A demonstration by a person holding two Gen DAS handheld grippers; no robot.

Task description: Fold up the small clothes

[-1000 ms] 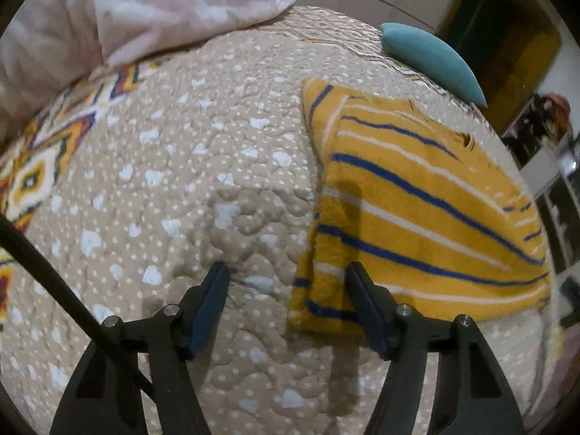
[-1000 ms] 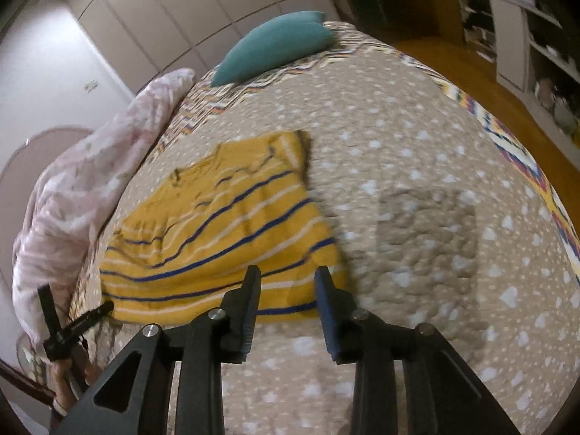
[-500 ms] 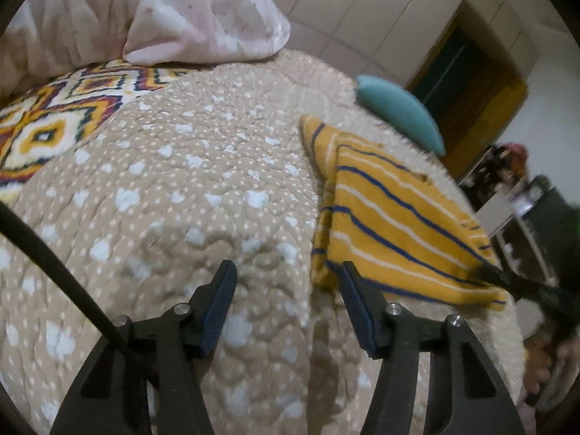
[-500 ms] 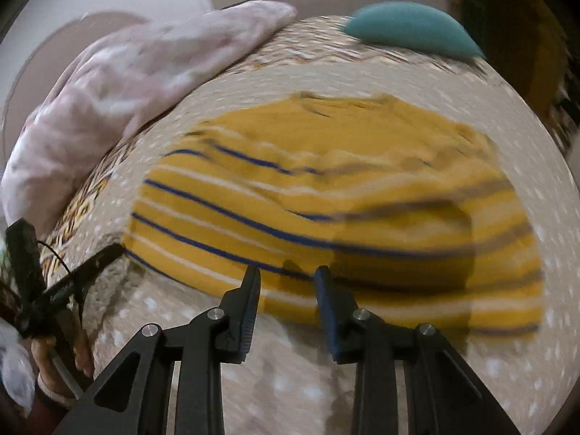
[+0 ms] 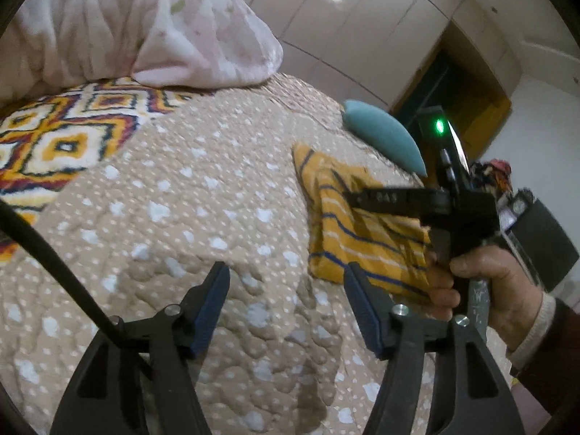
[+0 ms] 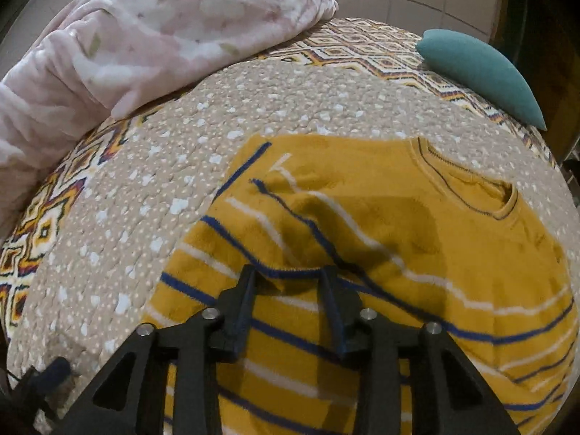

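Observation:
A small yellow sweater point(image 6: 417, 239) with blue and white stripes lies partly folded on the beige quilted bedspread point(image 6: 181, 188). My right gripper point(image 6: 288, 279) hovers over the sweater's lower half, jaws open, with a striped fold between the fingertips but not pinched. In the left wrist view the sweater point(image 5: 362, 232) lies right of centre, and the right gripper's body point(image 5: 460, 214) is held over it by a hand. My left gripper point(image 5: 286, 290) is open and empty over bare bedspread, just left of the sweater's near corner.
A pink floral blanket point(image 6: 145, 36) is heaped at the bed's far left. A teal pillow point(image 6: 482, 72) lies at the far right. The quilt has a patterned border point(image 5: 65, 141). Wardrobe doors point(image 5: 362, 21) stand behind the bed.
My right gripper has moved from the sweater's hem edge to over the garment. The left gripper has tilted up and drawn back; the right hand and gripper now show in its view.

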